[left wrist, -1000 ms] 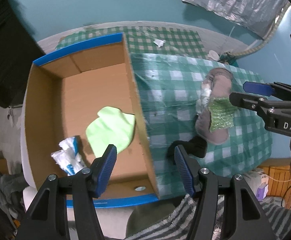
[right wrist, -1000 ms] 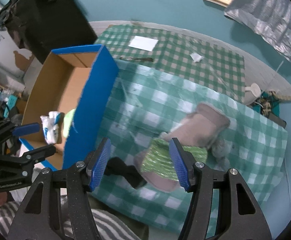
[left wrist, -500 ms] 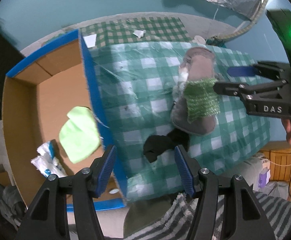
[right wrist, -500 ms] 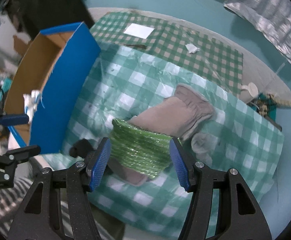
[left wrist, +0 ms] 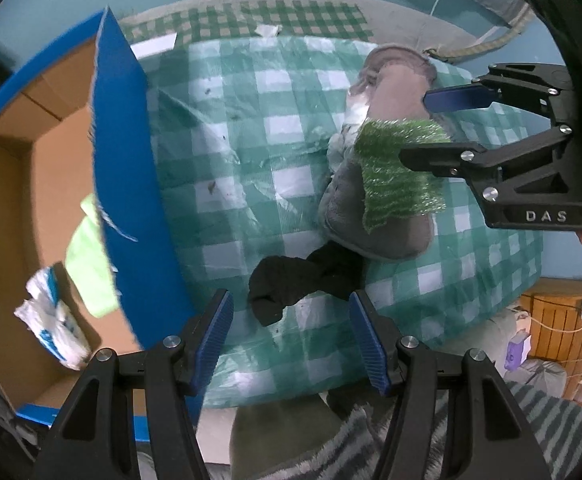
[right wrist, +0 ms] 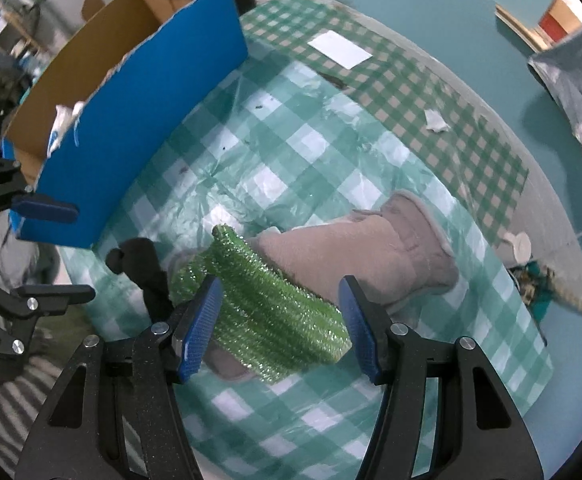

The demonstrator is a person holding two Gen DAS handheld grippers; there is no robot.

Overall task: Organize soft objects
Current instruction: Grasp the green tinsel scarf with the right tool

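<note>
Both grippers are up over the checked tablecloth (left wrist: 227,184), pointing down at the pile of soft things. The left gripper (left wrist: 291,334) has its blue-padded fingers (left wrist: 213,338) spread apart with nothing pressed between them, and the black sock (left wrist: 291,284) lies crumpled on the cloth just past the fingertips, toward twelve o'clock from that gripper. Touching the sock at its two o'clock end is the grey plush slipper (left wrist: 375,220), stretched lengthwise up the cloth, and draped across the slipper's middle is the sparkly green knitted cloth (left wrist: 395,168).

Over in the right wrist view, the right gripper (right wrist: 281,328) also stands with fingers (right wrist: 199,326) apart, framing that green cloth (right wrist: 267,312) between the pads. Whether a pad brushes the fabric I cannot tell, but nothing is clamped. The slipper (right wrist: 375,264) runs off toward two o'clock from under the green cloth, and the sock (right wrist: 147,272) sits at ten o'clock from the gripper.

At nine o'clock on the table stands the open cardboard box (left wrist: 139,184), blue outside, brown inside. Down in it lie a lime-green cloth (left wrist: 87,256) and a white packet with blue print (left wrist: 55,332), side by side on the box floor.
</note>
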